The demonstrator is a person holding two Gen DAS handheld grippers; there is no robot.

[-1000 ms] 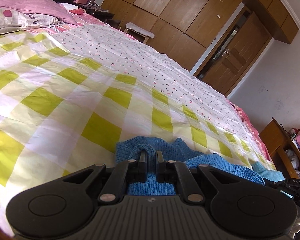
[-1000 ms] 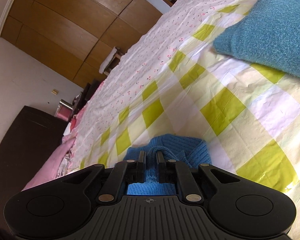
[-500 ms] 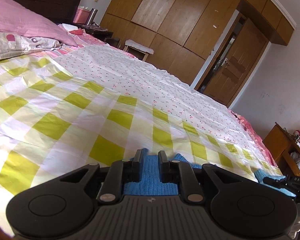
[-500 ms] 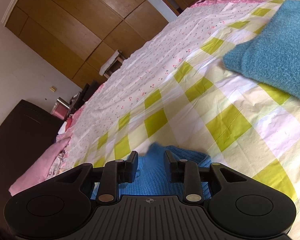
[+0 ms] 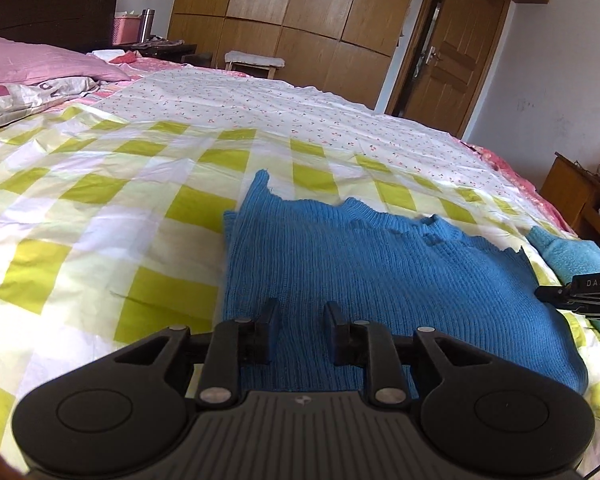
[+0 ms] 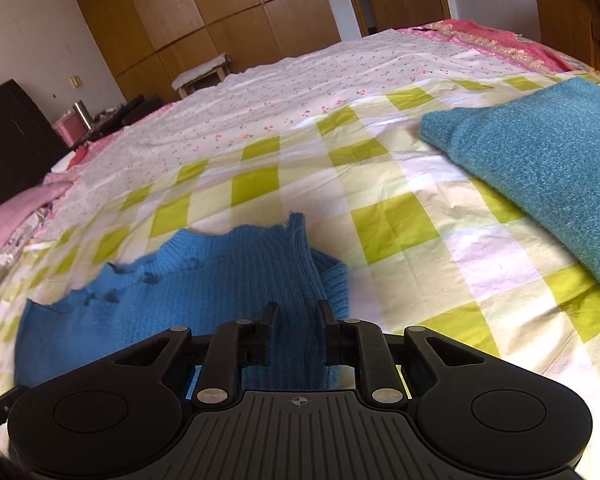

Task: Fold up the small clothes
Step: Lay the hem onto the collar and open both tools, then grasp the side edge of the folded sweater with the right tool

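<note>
A blue knit sweater lies folded flat on the yellow-checked bed sheet. My left gripper hovers over its near left part; the jaws are opening, the knit lies under the gap and the pads do not press it. In the right wrist view the same sweater shows its right edge and a raised seam. My right gripper is over that edge, its jaws closing with the seam between them, still apart from the pads. A black part of the right gripper shows at the far right.
A folded teal fuzzy garment lies on the sheet to the right of the sweater. Pink pillows are at the far left. Beyond the bed are a wooden wardrobe, a stool, a door and a desk.
Both grippers were shut on bunched blue knit; they let go and drew back. The sweater now lies flat. The right jaws spread wide, then narrowed. Both views rolled to level.
</note>
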